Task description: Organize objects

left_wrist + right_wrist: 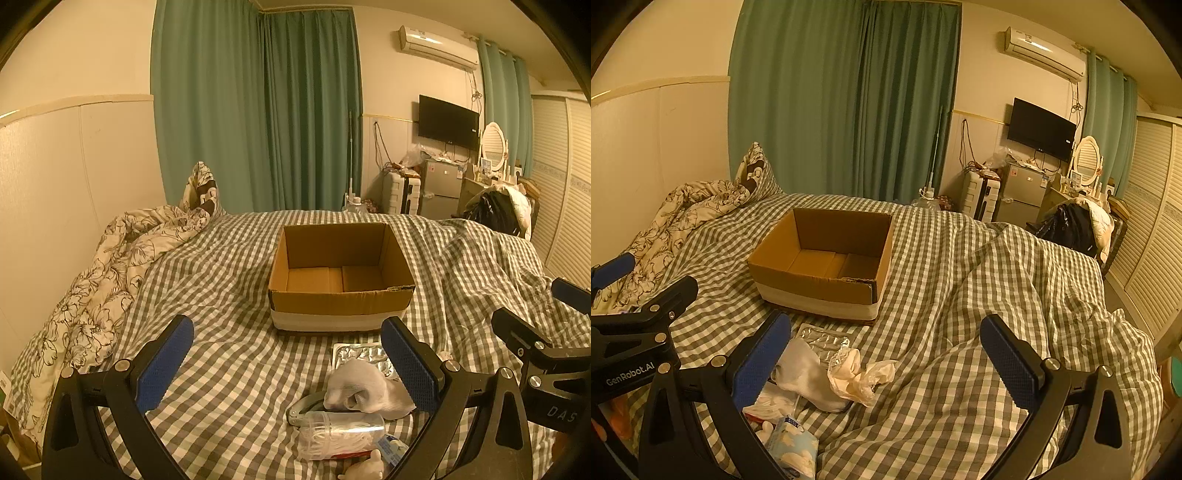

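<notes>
An empty open cardboard box (341,297) stands on the checked bed cover; it also shows in the right wrist view (816,291). In front of it lies a heap of small things: a foil blister pack (360,354), a white sock (364,384), a clear bag of white cotton swabs (340,435) and a metal tool (301,408). The right wrist view shows the blister pack (823,338), the sock (809,373), a crumpled cream cloth (860,376) and a blue tissue pack (796,448). My left gripper (288,369) is open above the heap. My right gripper (886,363) is open to the right of it, holding nothing.
A flowered quilt (96,295) is bunched along the left wall. The checked cover (997,295) is wrinkled on the right. Green curtains (258,110), a small fridge (441,184), a wall TV (448,122) and a louvred wardrobe (1152,240) stand beyond the bed.
</notes>
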Available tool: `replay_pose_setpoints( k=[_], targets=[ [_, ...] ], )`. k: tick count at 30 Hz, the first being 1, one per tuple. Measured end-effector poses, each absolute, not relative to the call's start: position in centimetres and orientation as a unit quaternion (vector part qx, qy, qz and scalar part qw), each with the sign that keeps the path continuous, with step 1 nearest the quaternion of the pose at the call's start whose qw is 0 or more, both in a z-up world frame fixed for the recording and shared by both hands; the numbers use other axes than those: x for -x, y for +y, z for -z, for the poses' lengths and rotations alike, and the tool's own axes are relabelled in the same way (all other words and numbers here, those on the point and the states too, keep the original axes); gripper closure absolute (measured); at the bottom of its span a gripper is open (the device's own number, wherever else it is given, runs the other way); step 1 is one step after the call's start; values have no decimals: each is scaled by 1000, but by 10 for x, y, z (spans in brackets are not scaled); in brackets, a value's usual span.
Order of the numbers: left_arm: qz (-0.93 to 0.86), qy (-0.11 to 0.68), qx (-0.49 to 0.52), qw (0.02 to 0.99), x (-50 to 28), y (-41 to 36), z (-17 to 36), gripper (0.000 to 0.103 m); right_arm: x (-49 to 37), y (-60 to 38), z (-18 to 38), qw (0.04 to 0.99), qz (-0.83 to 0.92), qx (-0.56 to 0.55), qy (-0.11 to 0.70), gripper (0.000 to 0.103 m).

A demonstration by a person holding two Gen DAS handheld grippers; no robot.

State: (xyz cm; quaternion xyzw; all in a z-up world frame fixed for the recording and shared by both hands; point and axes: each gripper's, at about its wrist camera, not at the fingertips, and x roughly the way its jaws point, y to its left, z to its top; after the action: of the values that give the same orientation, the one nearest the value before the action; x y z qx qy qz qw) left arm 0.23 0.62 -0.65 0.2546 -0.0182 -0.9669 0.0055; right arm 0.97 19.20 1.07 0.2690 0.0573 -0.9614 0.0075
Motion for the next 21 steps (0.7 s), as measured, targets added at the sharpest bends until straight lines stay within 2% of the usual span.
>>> replay_pose_setpoints(
  k=[21],
  targets=[
    [965,-14,-261,8,1,2,7,0,-11,191,-11,12,960,-274,58,0]
  ],
)
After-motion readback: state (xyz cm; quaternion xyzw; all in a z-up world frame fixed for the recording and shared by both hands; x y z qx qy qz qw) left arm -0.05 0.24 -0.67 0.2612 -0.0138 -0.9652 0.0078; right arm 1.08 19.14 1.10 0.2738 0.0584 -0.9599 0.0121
